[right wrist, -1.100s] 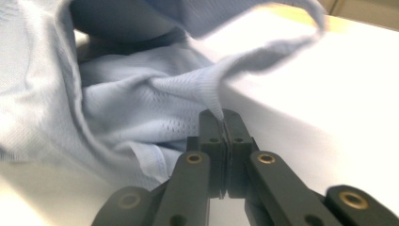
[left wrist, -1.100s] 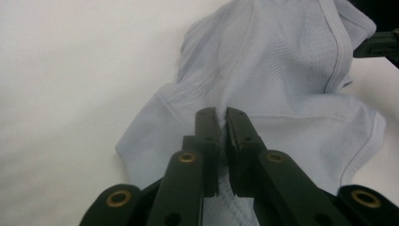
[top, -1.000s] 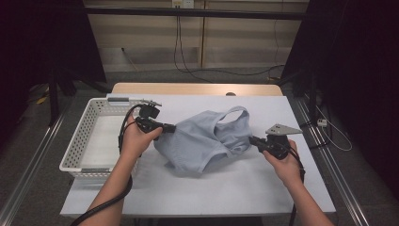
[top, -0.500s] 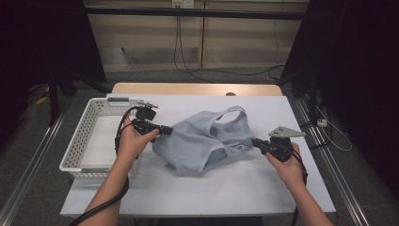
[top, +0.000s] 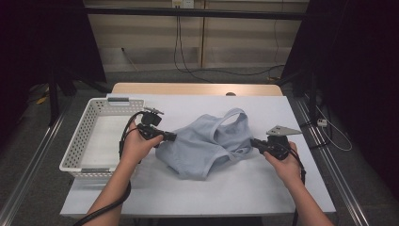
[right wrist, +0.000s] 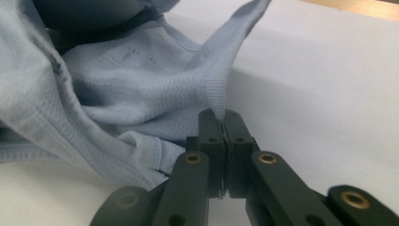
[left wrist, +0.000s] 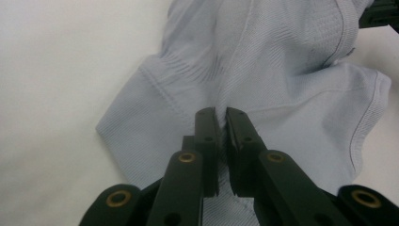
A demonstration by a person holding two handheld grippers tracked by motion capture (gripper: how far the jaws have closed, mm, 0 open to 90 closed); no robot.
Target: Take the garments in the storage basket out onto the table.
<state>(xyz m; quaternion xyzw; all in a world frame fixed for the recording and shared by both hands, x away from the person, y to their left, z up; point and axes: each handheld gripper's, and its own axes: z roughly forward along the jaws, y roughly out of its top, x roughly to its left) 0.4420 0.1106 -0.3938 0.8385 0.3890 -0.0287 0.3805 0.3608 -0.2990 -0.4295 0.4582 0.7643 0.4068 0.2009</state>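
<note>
A pale blue sleeveless top [top: 202,146] lies crumpled in the middle of the white table [top: 263,188]. My left gripper [top: 170,137] is shut on the garment's left edge; in the left gripper view the fabric [left wrist: 263,80] is pinched between the near-closed jaws of the left gripper [left wrist: 222,117]. My right gripper [top: 254,143] is shut on the top's right edge. In the right gripper view a ribbed corner of the fabric [right wrist: 214,89] rises from the closed jaws of the right gripper [right wrist: 222,117]. The cloth is pulled a little between both hands.
A white perforated basket [top: 77,150] stands at the table's left side, just left of my left hand. Metal rails run along the floor on both sides. The table's wooden far edge [top: 197,88] shows beyond the white cover.
Both grippers have drawn slightly apart, still holding the top, and the garment has spread a little between them.
</note>
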